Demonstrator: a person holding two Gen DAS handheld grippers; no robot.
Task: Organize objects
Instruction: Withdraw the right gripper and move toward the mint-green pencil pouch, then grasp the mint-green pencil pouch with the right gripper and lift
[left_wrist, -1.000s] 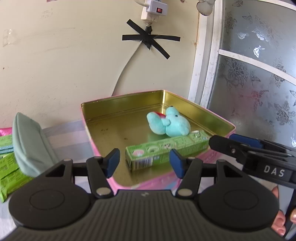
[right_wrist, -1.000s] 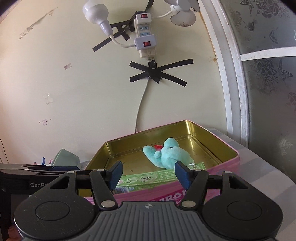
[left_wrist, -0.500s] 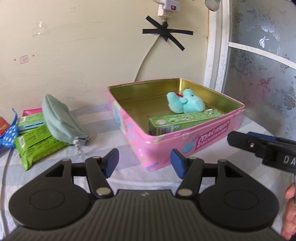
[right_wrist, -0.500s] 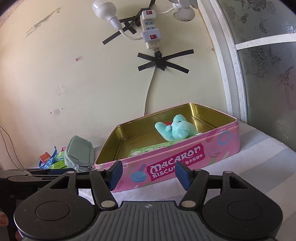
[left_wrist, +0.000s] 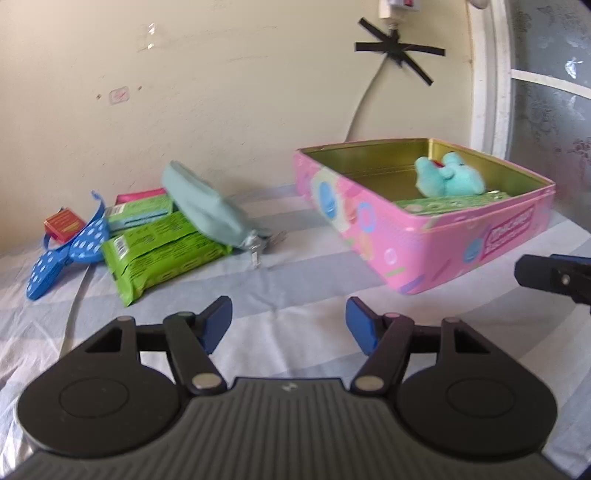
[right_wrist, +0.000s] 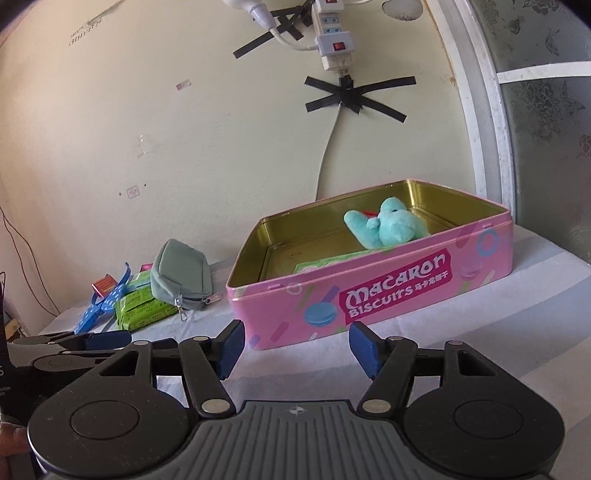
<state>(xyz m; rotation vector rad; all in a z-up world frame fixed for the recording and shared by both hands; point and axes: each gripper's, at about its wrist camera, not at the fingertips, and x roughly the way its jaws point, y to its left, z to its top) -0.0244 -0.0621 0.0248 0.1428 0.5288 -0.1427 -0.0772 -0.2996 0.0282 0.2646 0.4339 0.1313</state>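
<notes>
The left gripper (left_wrist: 289, 325) is held wide open and empty, as is the right gripper (right_wrist: 295, 347). The remaining pile, topped by the grey-green pouch (left_wrist: 207, 206), lies at about ten o'clock from the left gripper, which is judged nearer; the pink tin (left_wrist: 424, 236) sits at two o'clock.

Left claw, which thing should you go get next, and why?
Probably swing the open, empty left claw left toward the grey-green zip pouch. It lies on top of the pile outside the pink tin, where the teal plush already sits.
</notes>
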